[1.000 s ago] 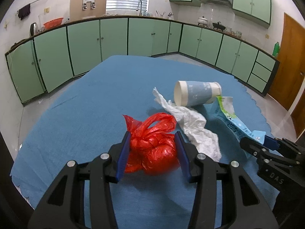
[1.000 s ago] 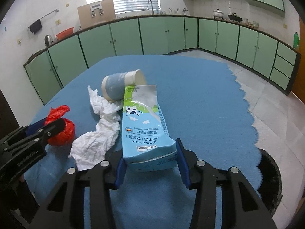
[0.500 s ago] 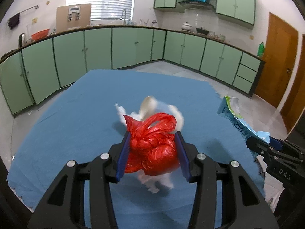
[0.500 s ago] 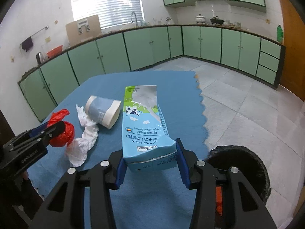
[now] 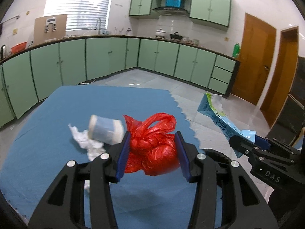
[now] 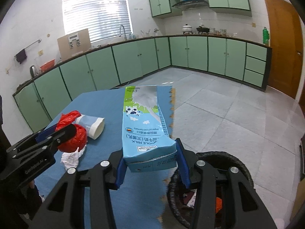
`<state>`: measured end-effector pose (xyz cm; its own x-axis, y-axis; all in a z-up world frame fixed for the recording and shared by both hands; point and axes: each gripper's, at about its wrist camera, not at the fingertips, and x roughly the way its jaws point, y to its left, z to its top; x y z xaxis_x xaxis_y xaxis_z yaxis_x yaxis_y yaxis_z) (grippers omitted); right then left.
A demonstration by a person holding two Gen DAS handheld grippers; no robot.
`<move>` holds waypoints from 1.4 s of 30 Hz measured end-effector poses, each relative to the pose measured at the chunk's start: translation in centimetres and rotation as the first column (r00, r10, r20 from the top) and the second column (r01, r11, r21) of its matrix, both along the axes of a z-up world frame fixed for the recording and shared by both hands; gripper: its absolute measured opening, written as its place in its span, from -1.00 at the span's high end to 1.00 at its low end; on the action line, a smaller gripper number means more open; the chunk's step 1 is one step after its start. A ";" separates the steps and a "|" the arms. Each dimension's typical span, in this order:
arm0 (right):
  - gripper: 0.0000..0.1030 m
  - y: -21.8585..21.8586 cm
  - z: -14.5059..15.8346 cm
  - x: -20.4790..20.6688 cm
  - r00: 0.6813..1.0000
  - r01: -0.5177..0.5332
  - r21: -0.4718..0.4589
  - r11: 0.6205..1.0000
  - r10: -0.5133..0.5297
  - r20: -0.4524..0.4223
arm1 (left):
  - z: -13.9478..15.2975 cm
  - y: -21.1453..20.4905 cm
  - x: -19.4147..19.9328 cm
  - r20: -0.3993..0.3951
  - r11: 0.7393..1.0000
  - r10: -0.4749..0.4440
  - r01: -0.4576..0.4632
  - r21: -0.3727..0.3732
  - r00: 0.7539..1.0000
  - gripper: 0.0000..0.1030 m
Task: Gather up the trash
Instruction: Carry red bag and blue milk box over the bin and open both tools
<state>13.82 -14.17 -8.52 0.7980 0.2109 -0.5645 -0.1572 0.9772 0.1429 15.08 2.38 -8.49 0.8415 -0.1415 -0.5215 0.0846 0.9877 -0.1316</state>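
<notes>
Now lifted off the blue worktop (image 5: pixel 57 118) and carried toward the black bin (image 6: pixel 238 164): red bag (image 5: pixel 152 152) gripped in left gripper (image 5: pixel 152 152) jaws, milk carton (image 6: pixel 146 129) in right gripper (image 6: pixel 150 162) jaws. Still lying behind: cup (image 5: pixel 105 131), crumpled tissue (image 5: pixel 83 143). Green cabinets (image 5: pixel 106 59) lining the kitchen walls.

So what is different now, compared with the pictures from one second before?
Both claws have lifted their loads off the blue tablecloth and swung them toward the black bin beside the table. The left claw carries the red bag, the right claw the milk carton. Nothing was let go. The cup and crumpled tissue stayed on the table.
</notes>
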 end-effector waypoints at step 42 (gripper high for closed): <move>0.11 -17.4 -6.1 -0.4 0.931 0.341 -0.040 0.939 -0.344 -0.121 | -7.9 -21.2 5.7 -0.104 0.937 -0.342 0.348 0.039 0.934 0.12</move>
